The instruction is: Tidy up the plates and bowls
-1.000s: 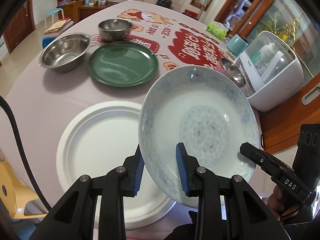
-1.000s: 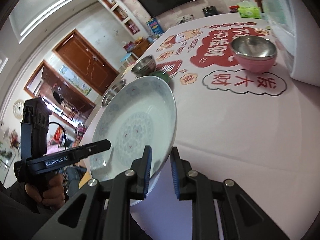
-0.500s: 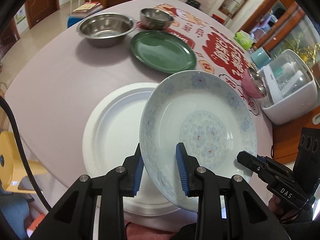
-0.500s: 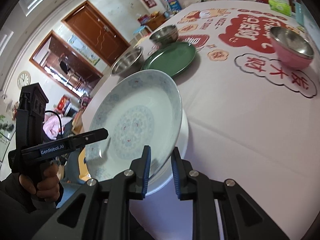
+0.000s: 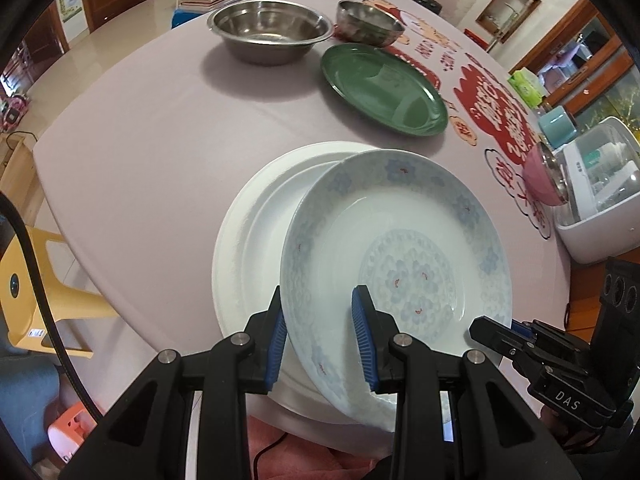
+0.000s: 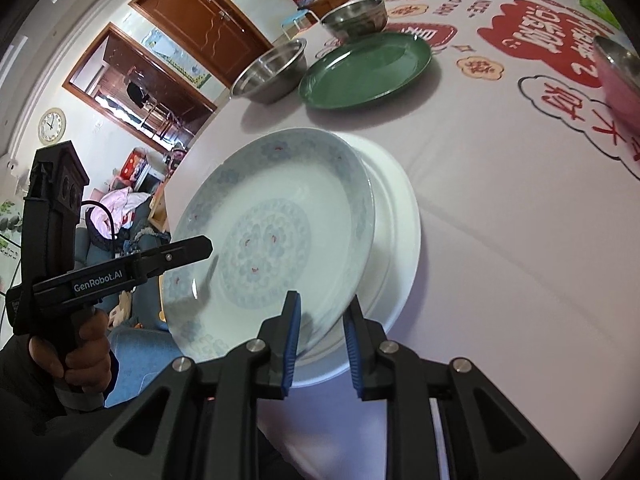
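Left gripper (image 5: 320, 336) and right gripper (image 6: 320, 332) each nipped narrowly onto the near rim of a blue-patterned white porcelain plate (image 5: 404, 256), tilted over a plain white plate (image 5: 248, 248), round green plate (image 5: 384, 88) beyond, two steel bowls (image 5: 272, 30) farthest.

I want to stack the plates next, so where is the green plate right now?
In the left wrist view the green plate lies flat on the table, beyond the white plate, right of the large steel bowl.

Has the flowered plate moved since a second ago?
Yes. The flowered plate, then mostly right of the white plate in the left wrist view, has come leftward over it and now covers most of it.
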A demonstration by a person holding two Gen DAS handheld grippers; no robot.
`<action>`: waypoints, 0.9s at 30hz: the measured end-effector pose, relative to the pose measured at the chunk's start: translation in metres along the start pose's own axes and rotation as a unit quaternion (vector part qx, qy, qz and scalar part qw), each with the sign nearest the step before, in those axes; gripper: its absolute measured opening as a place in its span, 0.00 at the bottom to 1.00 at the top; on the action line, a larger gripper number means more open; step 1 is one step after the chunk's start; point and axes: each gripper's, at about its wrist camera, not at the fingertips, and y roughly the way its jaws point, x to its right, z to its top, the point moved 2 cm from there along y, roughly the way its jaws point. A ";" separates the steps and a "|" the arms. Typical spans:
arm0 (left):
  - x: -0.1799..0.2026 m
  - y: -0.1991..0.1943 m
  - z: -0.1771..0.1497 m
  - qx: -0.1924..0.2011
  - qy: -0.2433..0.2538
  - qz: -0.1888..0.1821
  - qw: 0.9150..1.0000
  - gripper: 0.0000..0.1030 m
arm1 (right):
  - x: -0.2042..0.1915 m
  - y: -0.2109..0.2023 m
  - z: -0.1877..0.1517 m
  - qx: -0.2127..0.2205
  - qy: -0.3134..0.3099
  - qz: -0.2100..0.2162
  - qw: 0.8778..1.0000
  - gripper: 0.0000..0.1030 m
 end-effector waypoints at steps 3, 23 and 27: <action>-0.002 0.004 0.001 -0.003 -0.003 0.006 1.000 0.29 | 0.002 0.007 0.000 -0.006 0.007 0.004 1.000 0.20; -0.006 0.034 0.015 -0.021 -0.014 0.037 0.999 0.29 | 0.001 0.029 0.005 -0.013 -0.012 -0.020 1.000 0.25; -0.008 0.035 0.014 -0.024 -0.013 0.043 0.999 0.29 | -0.001 0.030 0.006 -0.016 -0.018 -0.028 0.999 0.25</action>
